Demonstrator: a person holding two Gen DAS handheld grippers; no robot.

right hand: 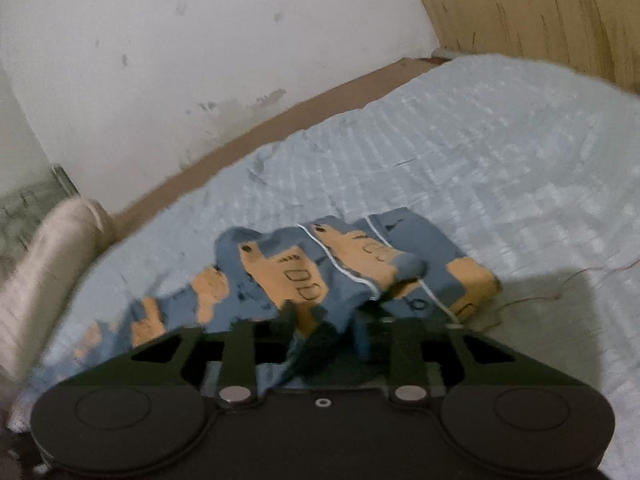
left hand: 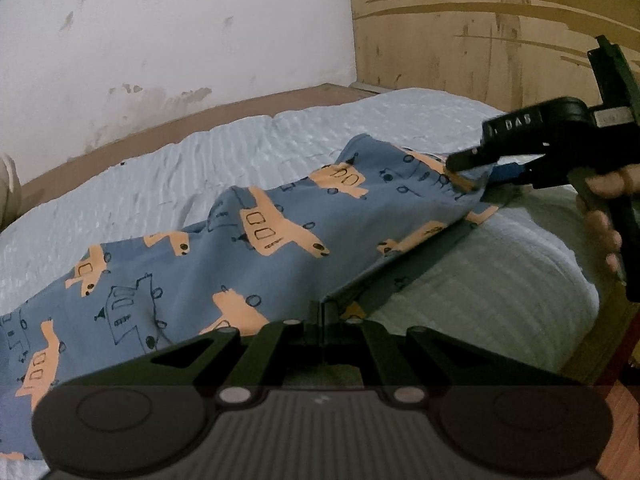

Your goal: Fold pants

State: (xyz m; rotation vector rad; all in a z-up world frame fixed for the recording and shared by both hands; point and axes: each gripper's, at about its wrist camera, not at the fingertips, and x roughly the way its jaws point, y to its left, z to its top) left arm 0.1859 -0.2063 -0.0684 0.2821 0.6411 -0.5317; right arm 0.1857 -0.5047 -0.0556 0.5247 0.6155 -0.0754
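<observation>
Dim, soft indoor light; right view motion-blurred; fisheye-curved edges, dark corners.

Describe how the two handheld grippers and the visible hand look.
Both grippers are matte black. The left gripper and right gripper each show angular linkage arms with triangular cut-outs, silver pivot bolts and round discs on a ribbed base. Seen side-on, the right gripper bears white "DAS" lettering and a blue part; bare fingers wrap its handle.

1. The pants (left hand: 248, 240) lie across the bed (left hand: 200, 152).
2. A wall (left hand: 160, 32) stands behind the bed.
3. The right hand-held gripper (left hand: 464, 164) meets the pants' far end.
</observation>
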